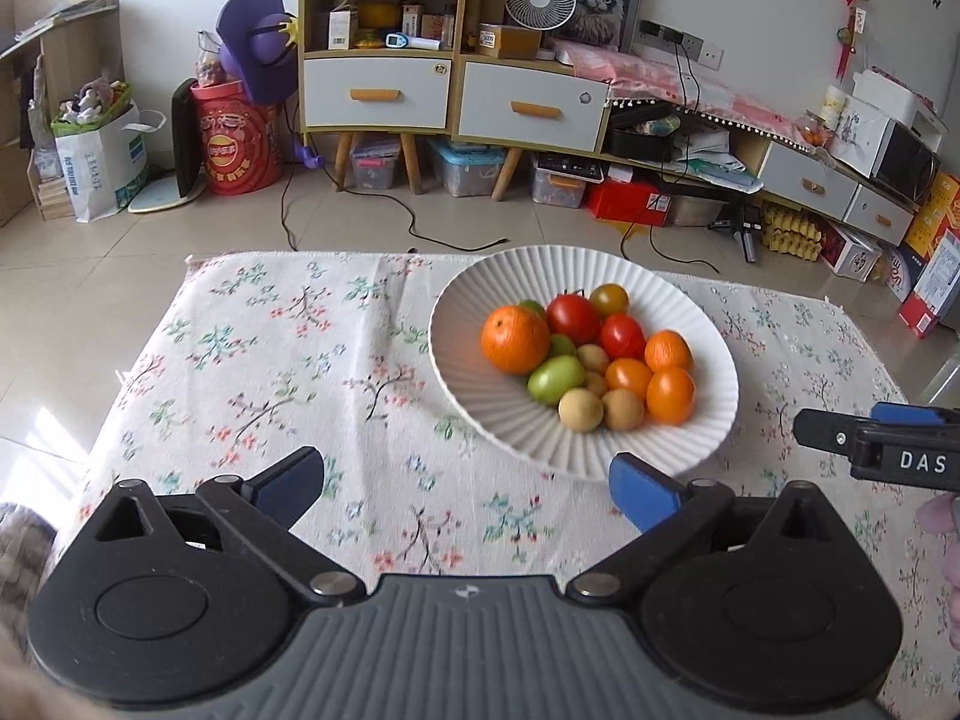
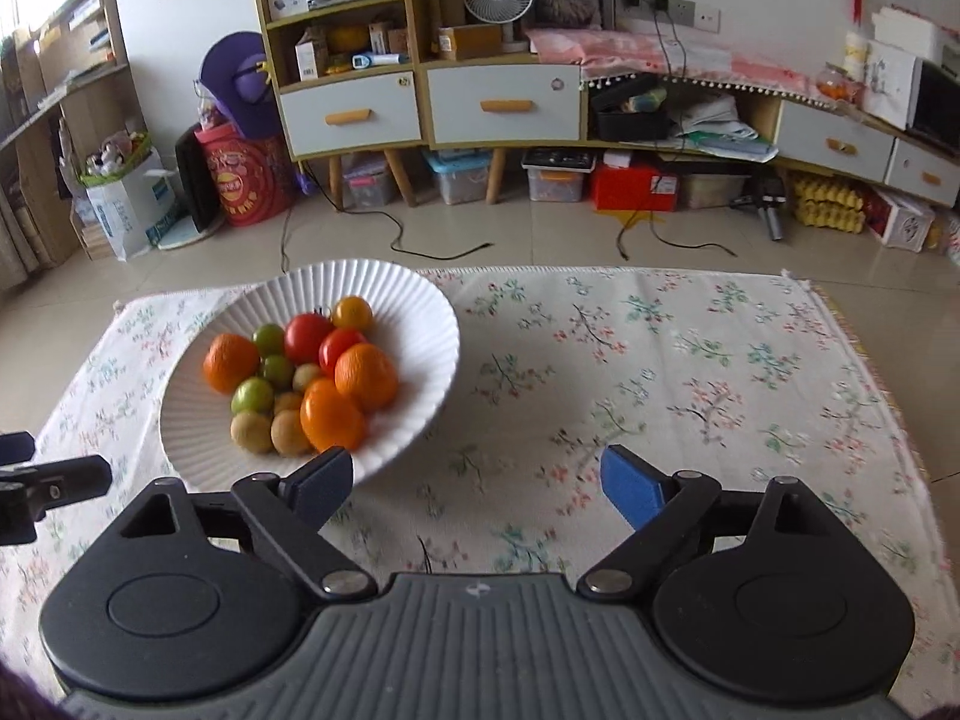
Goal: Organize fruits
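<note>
Fruit pile sits in the white ribbed ceramic bowl (image 1: 510, 414), all heaped together: large textured orange (image 1: 515, 339) on the left side, two red tomatoes (image 1: 573, 318) behind it, a yellow-brown tomato (image 1: 609, 299) at the back, glossy green fruits (image 1: 555, 379) in the middle, small tan round fruits (image 1: 581, 411) at the near edge, smaller orange mandarins (image 1: 670, 396) on the right. Bowl rests on the floral-print cloth (image 1: 270, 360) covering the tabletop, far side, roughly between the two tools. Left tool (image 1: 467, 483) released, blue pads wide apart, nothing between them, hovering over the cloth just short of the bowl's near rim. Right tool (image 2: 477, 480) also released and empty, over bare cloth to the right of the bowl (image 2: 420, 324); its left finger (image 2: 321, 480) overlaps the bowl rim in view, contact can't be told. Tiled floor (image 1: 360, 228) and drawer cabinets (image 1: 375, 93) behind.
</note>
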The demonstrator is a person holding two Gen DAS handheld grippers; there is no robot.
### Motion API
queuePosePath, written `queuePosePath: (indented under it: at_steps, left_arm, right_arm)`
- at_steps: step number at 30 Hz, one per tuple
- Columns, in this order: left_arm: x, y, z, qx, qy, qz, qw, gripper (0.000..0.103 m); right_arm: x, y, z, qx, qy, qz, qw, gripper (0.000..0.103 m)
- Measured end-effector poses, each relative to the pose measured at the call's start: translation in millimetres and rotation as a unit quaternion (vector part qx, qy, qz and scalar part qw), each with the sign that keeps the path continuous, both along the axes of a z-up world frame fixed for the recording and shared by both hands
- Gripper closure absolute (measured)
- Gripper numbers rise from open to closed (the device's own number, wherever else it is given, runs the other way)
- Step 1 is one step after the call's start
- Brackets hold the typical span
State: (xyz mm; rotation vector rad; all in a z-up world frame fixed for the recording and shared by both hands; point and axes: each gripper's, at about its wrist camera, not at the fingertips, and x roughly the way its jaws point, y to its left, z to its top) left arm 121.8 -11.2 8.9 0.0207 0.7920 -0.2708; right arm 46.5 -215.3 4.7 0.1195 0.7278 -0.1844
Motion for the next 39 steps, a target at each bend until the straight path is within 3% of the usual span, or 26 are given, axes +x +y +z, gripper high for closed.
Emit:
queuePosePath:
  at_steps: [8, 20, 28, 39]
  left_arm:
    - [-30, 11, -9, 0.011, 0.027, 0.020, 0.9994, 0.000]
    - [-69, 23, -13, 0.018, 0.005, 0.051, 0.9985, 0.000]
    - [-76, 16, -16, 0.043, 0.003, 0.056, 0.9975, 0.000]
    - [-85, 8, -18, 0.064, 0.000, 0.055, 0.9964, 0.000]
  right_arm:
    - [-31, 15, -2, -0.003, 0.013, 0.012, 1.000, 0.007]
    - [-63, 34, -9, -0.017, 0.005, 0.024, 1.000, 0.001]
    - [-64, 45, -18, -0.019, 0.017, 0.028, 0.999, 0.001]
    - [-71, 54, -16, -0.039, -0.005, 0.022, 0.999, 0.001]
